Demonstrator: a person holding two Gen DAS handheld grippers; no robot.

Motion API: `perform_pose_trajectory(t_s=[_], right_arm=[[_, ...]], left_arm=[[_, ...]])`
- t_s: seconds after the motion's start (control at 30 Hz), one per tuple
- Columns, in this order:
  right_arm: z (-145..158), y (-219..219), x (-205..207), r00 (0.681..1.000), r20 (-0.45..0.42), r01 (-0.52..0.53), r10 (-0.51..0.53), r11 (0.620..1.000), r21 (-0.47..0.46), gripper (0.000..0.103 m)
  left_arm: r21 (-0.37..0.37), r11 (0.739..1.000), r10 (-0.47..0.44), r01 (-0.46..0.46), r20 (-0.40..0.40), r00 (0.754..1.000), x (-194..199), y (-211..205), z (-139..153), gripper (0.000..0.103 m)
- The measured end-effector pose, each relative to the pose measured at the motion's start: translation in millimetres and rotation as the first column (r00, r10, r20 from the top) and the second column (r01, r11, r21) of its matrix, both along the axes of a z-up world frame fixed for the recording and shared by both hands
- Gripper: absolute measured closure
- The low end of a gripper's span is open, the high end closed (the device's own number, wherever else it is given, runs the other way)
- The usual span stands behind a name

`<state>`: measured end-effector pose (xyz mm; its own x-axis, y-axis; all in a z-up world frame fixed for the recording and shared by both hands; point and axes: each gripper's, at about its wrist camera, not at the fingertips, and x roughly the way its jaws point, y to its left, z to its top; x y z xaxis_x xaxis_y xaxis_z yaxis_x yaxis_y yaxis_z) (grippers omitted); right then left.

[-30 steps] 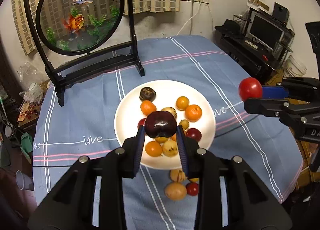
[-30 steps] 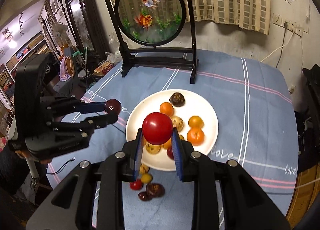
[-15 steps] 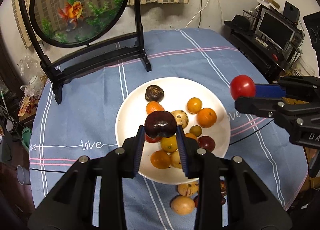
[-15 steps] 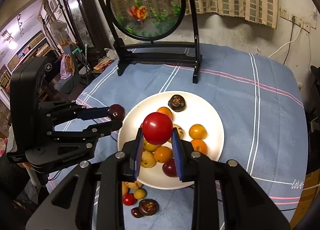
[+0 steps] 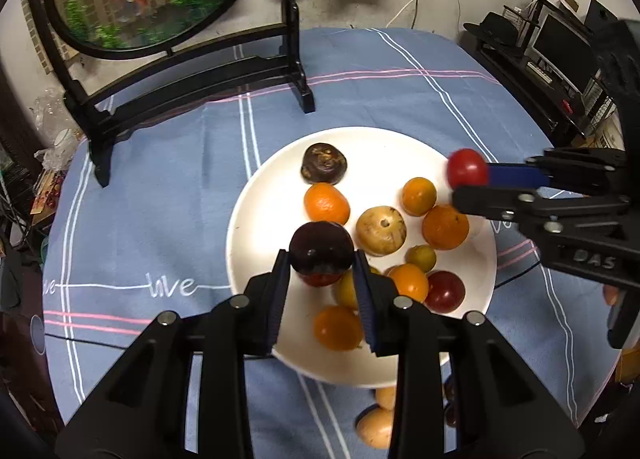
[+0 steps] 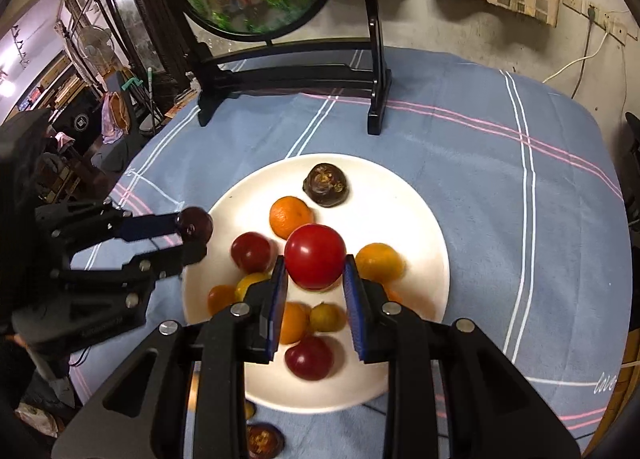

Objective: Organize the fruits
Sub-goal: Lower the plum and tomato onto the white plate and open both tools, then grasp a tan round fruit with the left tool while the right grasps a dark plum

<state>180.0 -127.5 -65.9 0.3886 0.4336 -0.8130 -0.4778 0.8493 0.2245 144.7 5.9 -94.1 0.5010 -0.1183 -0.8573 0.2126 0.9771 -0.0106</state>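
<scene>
A white plate (image 5: pixel 264 203) (image 6: pixel 404 195) on the blue cloth holds several fruits: oranges, red ones, a dark brown one (image 5: pixel 323 163) (image 6: pixel 326 184) and a tan one (image 5: pixel 381 229). My left gripper (image 5: pixel 321 255) is shut on a dark purple fruit (image 5: pixel 321 246) and holds it above the plate's left part; it also shows in the right wrist view (image 6: pixel 195 225). My right gripper (image 6: pixel 315 265) is shut on a red fruit (image 6: pixel 315 255) above the plate's middle; from the left wrist view it hangs over the plate's right rim (image 5: pixel 467 173).
A round goldfish screen on a black stand (image 5: pixel 192 75) (image 6: pixel 296 71) stands behind the plate. A few loose fruits lie on the cloth in front of the plate (image 5: pixel 374 427) (image 6: pixel 262 439). The table edge and room clutter lie to both sides.
Both grippers have moved forward and down toward the plate, each still holding its fruit. The plate now looks larger and closer in both views.
</scene>
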Motion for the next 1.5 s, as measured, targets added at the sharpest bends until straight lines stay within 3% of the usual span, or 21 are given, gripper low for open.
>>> perform_pose_trajectory(t_s=[0.13,0.23,0.43,0.63,0.7,0.73,0.77,0.9,1.1,1.17,1.33,1.5], right_arm=[[-10,6,15,1.0,-0.026,-0.003,0.003,1.0,-0.019,0.072],[-14,10,21,1.0,-0.027,-0.003,0.002,0.999,-0.053,0.071],[-5,0,19,1.0,-0.01,0.013,-0.013,0.999,-0.03,0.069],[17,-21,-13,1.0,0.015,0.022,-0.022,1.0,-0.004,0.068],[21,-27,-29,1.0,0.016,0.023,-0.023,1.0,-0.002,0.06],[23,-32,-44,0.999,0.02,0.025,-0.025,1.0,0.002,0.039],[24,-33,-55,0.999,0.028,0.023,-0.023,1.0,0.01,0.034],[14,-29,-112,0.998,0.054,-0.026,0.028,0.999,-0.042,0.034],[-35,-16,-178,0.998,-0.023,-0.065,0.063,0.992,-0.105,0.034],[-54,-10,-190,0.995,-0.075,-0.072,0.065,0.992,-0.106,0.041],[-86,-1,-192,0.988,-0.155,-0.04,0.026,0.996,-0.085,0.049],[-95,3,-178,0.985,-0.174,-0.003,-0.004,0.999,-0.038,0.053]], left_arm=[[0.012,1.0,0.007,-0.006,-0.008,1.0,13,-3,-7,0.069],[0.038,0.999,0.012,-0.012,0.007,1.0,17,-5,-9,0.05],[0.014,0.999,0.034,-0.034,0.011,0.999,17,2,-4,0.049],[-0.007,0.999,0.054,-0.054,0.037,0.998,-1,15,13,0.046],[-0.011,0.998,0.066,-0.065,0.046,0.997,-12,21,19,0.044],[-0.016,0.998,0.069,-0.068,0.049,0.996,-17,23,21,0.044],[-0.023,0.997,0.072,-0.071,0.051,0.996,-23,25,24,0.044],[-0.029,0.996,0.089,-0.088,0.051,0.995,-51,33,27,0.041],[-0.052,0.994,0.091,-0.091,-0.006,0.996,-99,41,7,0.038],[-0.051,0.994,0.092,-0.094,-0.039,0.995,-113,43,-6,0.038],[-0.056,0.99,0.118,-0.126,-0.129,0.985,-139,56,-35,0.038],[-0.056,0.991,0.108,-0.118,-0.15,0.983,-154,56,-44,0.037]])
